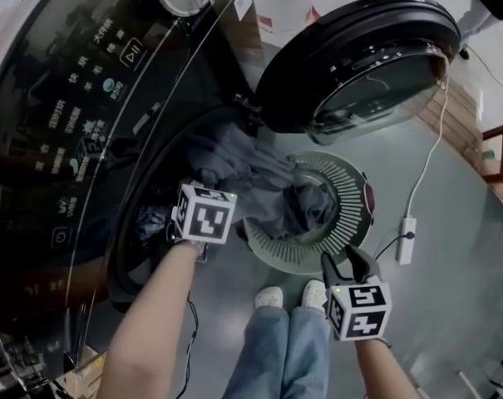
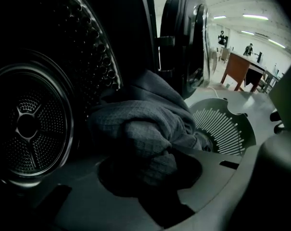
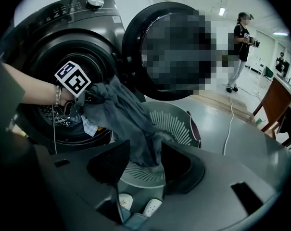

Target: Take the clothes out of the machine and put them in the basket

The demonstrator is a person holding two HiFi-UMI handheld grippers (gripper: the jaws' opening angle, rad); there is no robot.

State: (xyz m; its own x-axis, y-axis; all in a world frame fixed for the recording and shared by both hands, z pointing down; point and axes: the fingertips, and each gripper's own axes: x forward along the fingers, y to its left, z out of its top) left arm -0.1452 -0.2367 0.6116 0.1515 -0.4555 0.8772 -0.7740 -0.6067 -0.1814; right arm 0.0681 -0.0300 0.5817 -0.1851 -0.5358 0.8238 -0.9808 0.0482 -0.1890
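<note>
Two tools share the laundry run. The left tool [image 2: 150, 170] is clamped on a bunched fold of a grey waffle-textured garment [image 1: 253, 181] at the mouth of the dark front-loading washing machine [image 1: 85, 123], with the perforated steel drum [image 2: 34, 124] just beyond the tool.

From that grip the garment stretches away to the tool's right. Its far end already hangs inside the round grey slotted plastic basket [image 1: 351, 191], which sits on the floor below the open round door [image 1: 359, 65].

The right tool [image 1: 351, 263] hovers just beside the basket's near rim with its jaws apart and nothing in them. The cloth's trailing end lies ahead of it, not between its pads.

The step in hand appears to be the transfer itself, about half done: one end is in the basket and the other is gripped at the machine. The next move likely calls for the left tool to carry its end out over the rim and let go only once above the basket, so no cloth drapes onto the floor.

More dark clothing [image 1: 147, 223] shows low in the drum beside the left tool, so the job looks far from finished.
</note>
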